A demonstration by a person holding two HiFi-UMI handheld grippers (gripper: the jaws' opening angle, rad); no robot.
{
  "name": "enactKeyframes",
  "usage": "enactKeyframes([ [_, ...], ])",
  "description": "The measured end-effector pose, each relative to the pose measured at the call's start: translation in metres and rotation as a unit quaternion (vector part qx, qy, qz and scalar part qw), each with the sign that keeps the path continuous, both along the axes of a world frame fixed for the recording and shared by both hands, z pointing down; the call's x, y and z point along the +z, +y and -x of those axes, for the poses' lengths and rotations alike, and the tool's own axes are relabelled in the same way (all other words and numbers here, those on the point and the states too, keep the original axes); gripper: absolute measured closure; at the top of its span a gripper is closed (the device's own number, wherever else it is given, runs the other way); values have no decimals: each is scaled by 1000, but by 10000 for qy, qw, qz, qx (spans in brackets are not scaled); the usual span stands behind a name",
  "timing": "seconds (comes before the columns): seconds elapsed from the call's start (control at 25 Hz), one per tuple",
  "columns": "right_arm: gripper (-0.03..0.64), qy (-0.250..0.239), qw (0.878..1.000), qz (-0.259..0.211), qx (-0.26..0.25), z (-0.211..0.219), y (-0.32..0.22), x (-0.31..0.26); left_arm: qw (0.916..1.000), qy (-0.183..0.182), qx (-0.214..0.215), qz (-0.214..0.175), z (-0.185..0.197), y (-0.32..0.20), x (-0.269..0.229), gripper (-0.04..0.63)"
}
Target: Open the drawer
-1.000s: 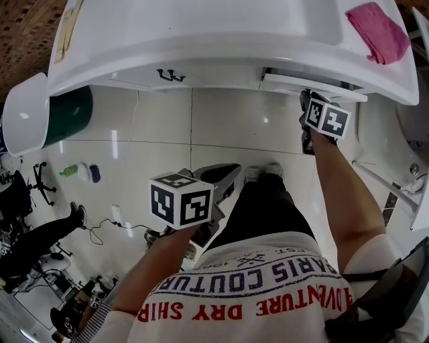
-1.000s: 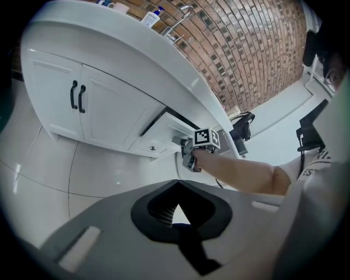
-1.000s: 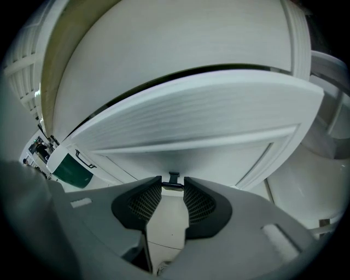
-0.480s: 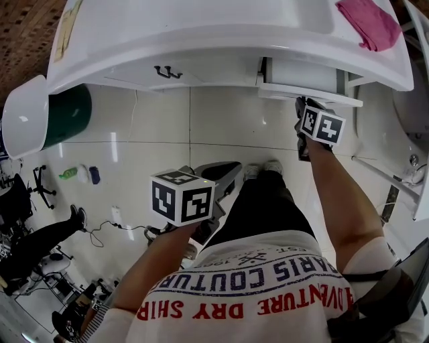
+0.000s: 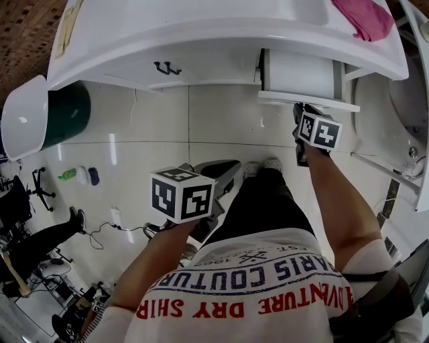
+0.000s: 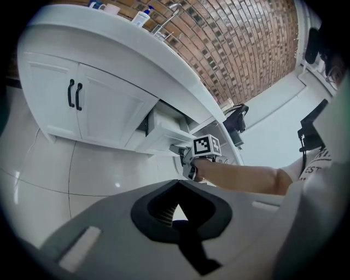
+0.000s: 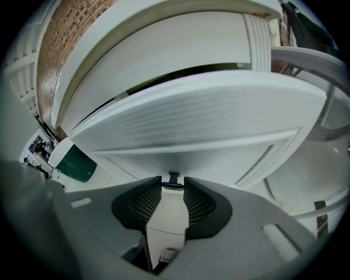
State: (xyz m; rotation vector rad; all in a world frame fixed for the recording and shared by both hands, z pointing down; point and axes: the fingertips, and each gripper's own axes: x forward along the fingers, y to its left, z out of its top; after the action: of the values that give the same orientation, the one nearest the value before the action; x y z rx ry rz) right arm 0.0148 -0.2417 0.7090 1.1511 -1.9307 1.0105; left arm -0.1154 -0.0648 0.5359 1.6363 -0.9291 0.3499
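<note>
Two grippers are in our hands, and only the right one has hold of something. The right gripper points down at the front of the drawer. Its jaws stand rather wide and are closed on the small dark handle, whose bar sits between the two pad tips and touches both of them. The drawer is at the right side of the white cabinet, just under the counter, and it stands partly out. In the head view we see its white body between the cabinet front and the front panel, and the panel is just above the marker cube of the right gripper. Our right arm reaches straight to it. The left gripper is in front of our body, well apart from the cabinet. Its jaw tips are together and we see nothing between them. Left of the drawer the cabinet has two closed doors with a pair of dark pulls side by side. On the counter, beyond the drawer and a little to the right, lies a pink cloth. At the left end of the cabinet a green bin stands on the tiled floor.
</note>
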Motion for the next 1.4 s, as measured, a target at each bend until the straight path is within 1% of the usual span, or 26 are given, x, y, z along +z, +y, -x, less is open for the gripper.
enactKeyframes([
  [0.6, 485, 4, 9998, 100, -149, -8, 31, 0, 9999, -58, 104, 37, -6, 15, 0, 601],
  [0.84, 485, 37, 9998, 53, -183, -10, 43, -1, 9998, -80, 149, 85, -8, 17, 0, 601],
  [1.0, 486, -49, 9999, 8, -153, -10, 50, 0, 9997, -72, 187, 117, -11, 18, 4, 602],
  [1.2, 486, -55, 9998, 4, -181, -10, 49, 1, 9997, -46, 218, 126, -12, 16, 7, 601],
  [1.4, 479, -42, 9993, 247, -283, -11, 48, 1, 9996, 26, 250, 123, -10, 15, 5, 601],
])
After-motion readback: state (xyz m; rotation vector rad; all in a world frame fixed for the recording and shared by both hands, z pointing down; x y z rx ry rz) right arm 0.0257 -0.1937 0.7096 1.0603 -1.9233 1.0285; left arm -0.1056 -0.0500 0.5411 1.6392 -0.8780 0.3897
